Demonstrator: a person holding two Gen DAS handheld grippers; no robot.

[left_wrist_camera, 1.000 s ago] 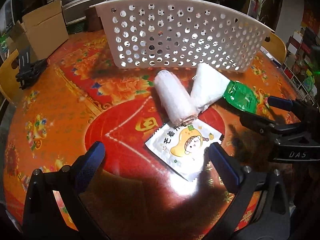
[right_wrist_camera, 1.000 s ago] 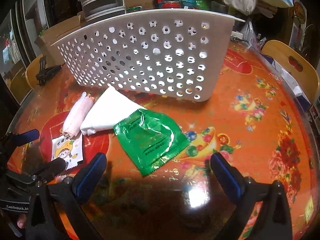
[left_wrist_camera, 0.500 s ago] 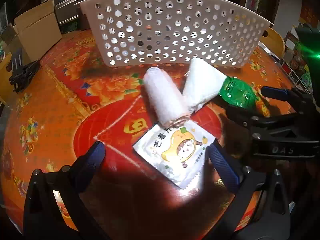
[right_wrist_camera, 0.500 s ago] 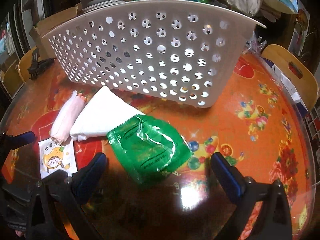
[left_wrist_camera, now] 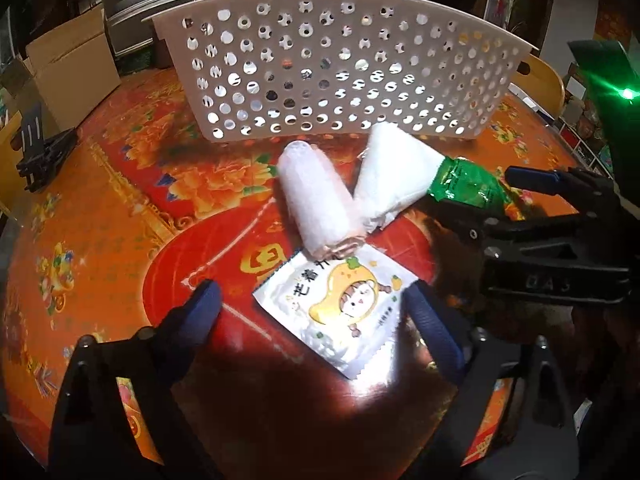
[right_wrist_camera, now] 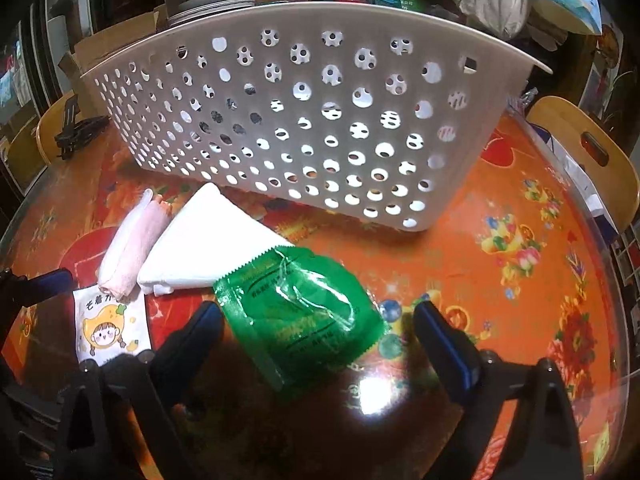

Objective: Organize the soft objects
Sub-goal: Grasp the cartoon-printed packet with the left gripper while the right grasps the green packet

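Observation:
A white packet with a cartoon mango girl [left_wrist_camera: 344, 304] lies on the table between the open fingers of my left gripper [left_wrist_camera: 316, 320]. A pink-white rolled towel [left_wrist_camera: 316, 200] and a white folded towel [left_wrist_camera: 394, 176] lie just beyond it. A green foil packet [right_wrist_camera: 300, 312] lies between the open fingers of my right gripper [right_wrist_camera: 320, 336]; it also shows in the left wrist view [left_wrist_camera: 468, 184]. Both grippers are low over the table and hold nothing. The white perforated basket [right_wrist_camera: 304, 120] stands behind the objects.
The round table [right_wrist_camera: 520, 272] has a shiny red-orange floral cover. A black clamp [left_wrist_camera: 40, 152] lies at the far left edge. Yellow chairs [right_wrist_camera: 592, 160], cardboard boxes [left_wrist_camera: 68, 64] and clutter stand around the table.
Both grippers have moved forward and down. The mango packet now lies between the left fingers and the green packet between the right fingers. Nothing has been gripped.

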